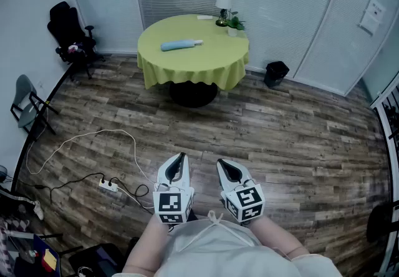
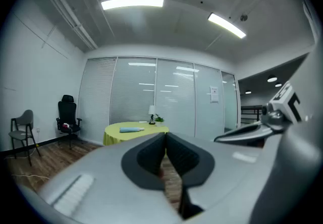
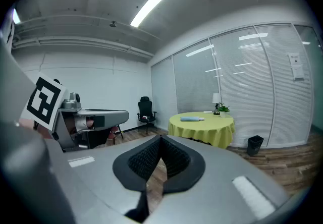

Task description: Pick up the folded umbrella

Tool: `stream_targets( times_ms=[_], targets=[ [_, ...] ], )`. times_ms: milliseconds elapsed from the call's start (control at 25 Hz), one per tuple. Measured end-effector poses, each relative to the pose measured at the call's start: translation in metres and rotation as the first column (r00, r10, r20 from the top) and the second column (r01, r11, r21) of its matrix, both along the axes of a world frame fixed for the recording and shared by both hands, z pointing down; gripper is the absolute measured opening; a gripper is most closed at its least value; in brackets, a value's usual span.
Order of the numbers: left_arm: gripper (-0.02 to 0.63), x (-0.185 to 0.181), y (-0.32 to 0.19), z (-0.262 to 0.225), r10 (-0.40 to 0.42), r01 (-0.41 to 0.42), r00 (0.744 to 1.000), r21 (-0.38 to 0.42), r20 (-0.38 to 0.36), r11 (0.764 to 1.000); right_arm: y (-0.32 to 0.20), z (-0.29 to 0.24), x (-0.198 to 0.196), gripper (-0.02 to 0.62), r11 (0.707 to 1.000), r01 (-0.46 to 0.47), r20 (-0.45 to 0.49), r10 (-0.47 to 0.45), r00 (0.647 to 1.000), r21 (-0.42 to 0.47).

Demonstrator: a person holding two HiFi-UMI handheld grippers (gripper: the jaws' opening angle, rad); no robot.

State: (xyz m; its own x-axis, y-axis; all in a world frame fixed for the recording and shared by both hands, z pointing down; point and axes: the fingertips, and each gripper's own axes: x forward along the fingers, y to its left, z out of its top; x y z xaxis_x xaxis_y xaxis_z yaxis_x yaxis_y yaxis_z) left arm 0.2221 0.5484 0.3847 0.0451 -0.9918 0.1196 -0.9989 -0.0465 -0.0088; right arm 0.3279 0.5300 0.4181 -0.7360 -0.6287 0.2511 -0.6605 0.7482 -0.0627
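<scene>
A light blue folded umbrella [image 1: 180, 45] lies on the round table with a yellow-green cloth [image 1: 193, 62] across the room. The umbrella [image 2: 131, 129] shows small and far in the left gripper view, and the same umbrella [image 3: 193, 118] lies on the table [image 3: 202, 127] in the right gripper view. My left gripper [image 1: 182, 158] and right gripper [image 1: 220, 164] are held side by side close to my body, far from the table. Both have their jaws together with nothing between them.
A small lamp [image 1: 222, 5] and a potted plant [image 1: 234, 23] stand at the table's far edge. A black bin [image 1: 275, 73] sits right of the table. A black office chair [image 1: 70, 38] and a grey folding chair [image 1: 27, 103] stand at the left. A power strip [image 1: 108, 186] and cables lie on the wooden floor.
</scene>
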Motion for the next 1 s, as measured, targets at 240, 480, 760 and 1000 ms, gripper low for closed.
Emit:
stream_targets(
  times_ms=[240, 480, 760, 1000],
  targets=[
    [0.008, -0.003, 0.002, 0.001, 0.007, -0.007, 1.000, -0.001, -0.011, 1.000, 0.002, 0.002, -0.004, 0.000, 1.000, 0.001, -0.003, -0.001, 1.000, -0.005],
    [0.008, -0.003, 0.004, 0.005, 0.010, -0.011, 1.000, -0.011, -0.013, 1.000, 0.001, 0.007, -0.003, 0.000, 0.999, -0.018, 0.011, 0.018, 1.000, -0.034],
    [0.008, -0.012, -0.004, 0.023, 0.010, -0.011, 1.000, -0.045, -0.017, 0.999, -0.010, 0.027, -0.007, 0.000, 0.996, -0.032, 0.007, 0.032, 0.999, -0.078],
    [0.008, -0.048, -0.043, 0.035, -0.001, -0.002, 0.999, -0.064, -0.043, 0.998, -0.045, 0.041, -0.034, 0.000, 0.994, -0.034, -0.012, 0.033, 0.999, -0.103]
  ],
)
